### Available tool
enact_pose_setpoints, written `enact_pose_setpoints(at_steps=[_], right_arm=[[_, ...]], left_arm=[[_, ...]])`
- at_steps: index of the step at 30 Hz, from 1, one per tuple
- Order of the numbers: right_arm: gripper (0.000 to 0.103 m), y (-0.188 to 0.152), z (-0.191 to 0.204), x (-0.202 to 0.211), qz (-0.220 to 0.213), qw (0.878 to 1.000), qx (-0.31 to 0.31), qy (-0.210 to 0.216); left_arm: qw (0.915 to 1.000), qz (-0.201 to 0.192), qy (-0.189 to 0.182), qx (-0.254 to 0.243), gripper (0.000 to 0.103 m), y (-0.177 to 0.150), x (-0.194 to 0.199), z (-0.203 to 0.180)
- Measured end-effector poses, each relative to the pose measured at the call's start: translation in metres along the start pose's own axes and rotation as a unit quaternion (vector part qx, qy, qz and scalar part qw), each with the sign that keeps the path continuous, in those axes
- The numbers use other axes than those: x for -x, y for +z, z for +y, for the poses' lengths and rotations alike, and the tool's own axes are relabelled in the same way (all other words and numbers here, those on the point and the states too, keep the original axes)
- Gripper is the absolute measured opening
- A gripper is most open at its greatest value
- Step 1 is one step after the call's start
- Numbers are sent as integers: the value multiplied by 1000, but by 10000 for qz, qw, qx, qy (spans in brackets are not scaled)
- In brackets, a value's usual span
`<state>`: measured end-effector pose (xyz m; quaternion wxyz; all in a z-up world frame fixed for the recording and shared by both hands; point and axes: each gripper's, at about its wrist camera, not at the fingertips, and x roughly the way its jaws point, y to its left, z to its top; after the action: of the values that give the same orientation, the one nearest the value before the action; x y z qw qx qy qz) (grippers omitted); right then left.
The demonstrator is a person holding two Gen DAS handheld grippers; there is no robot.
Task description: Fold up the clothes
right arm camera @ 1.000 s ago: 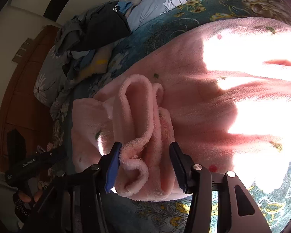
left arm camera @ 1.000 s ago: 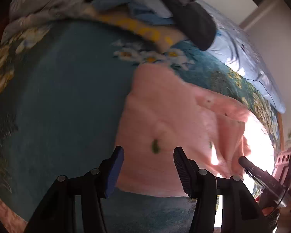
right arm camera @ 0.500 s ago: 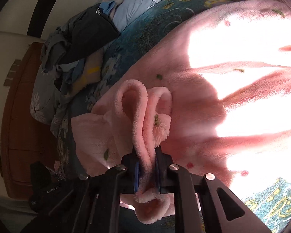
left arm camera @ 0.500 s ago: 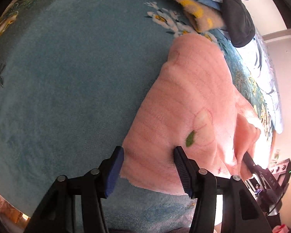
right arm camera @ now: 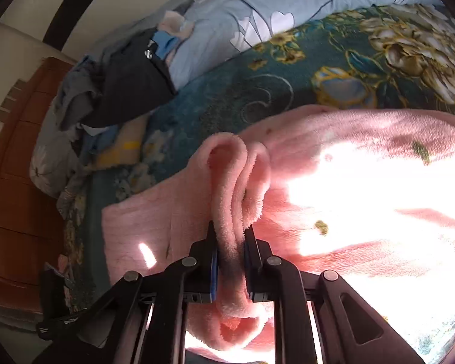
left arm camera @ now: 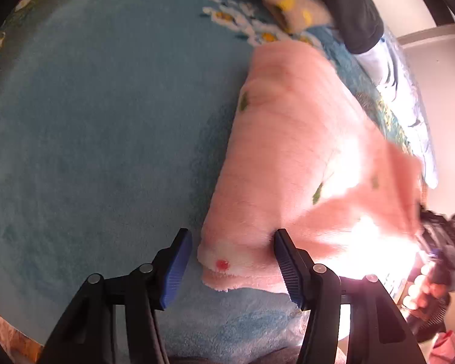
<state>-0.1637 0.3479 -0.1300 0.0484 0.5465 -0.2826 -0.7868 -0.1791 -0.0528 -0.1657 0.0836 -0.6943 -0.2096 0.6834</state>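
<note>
**Right fingers clamp the fleece, left lines up on the corner**

The pink fleece garment (right arm camera: pixel 333 163) lay across the teal bed cover (left arm camera: pixel 100 121), right of centre in the left view. The right gripper (right arm camera: pixel 230 261) was pinched tight on a bunched fold; a second earlier it stood open around it. The left gripper (left arm camera: pixel 232 262) gaped wide, straddling the near corner it had closed in on. Judged next: clamp that corner, then lift both together.

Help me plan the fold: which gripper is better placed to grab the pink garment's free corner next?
Left. The left gripper is open with the pink garment corner lying between its fingers. The right gripper is already shut on a bunched fold of fleece, so it is busy.
</note>
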Motion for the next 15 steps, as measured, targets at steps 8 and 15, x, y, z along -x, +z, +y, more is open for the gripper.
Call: enact_pose_setpoints(at_steps=[8,15], right_arm=[[40,-12,15,30,-547,9959,712,73],[36,-22,21,-22,163,9971,731,-161]], left_arm=[[9997,38,235,-105,60,-4,-1,-8],[9994,-8,310,-171,60,-13,5,-10]])
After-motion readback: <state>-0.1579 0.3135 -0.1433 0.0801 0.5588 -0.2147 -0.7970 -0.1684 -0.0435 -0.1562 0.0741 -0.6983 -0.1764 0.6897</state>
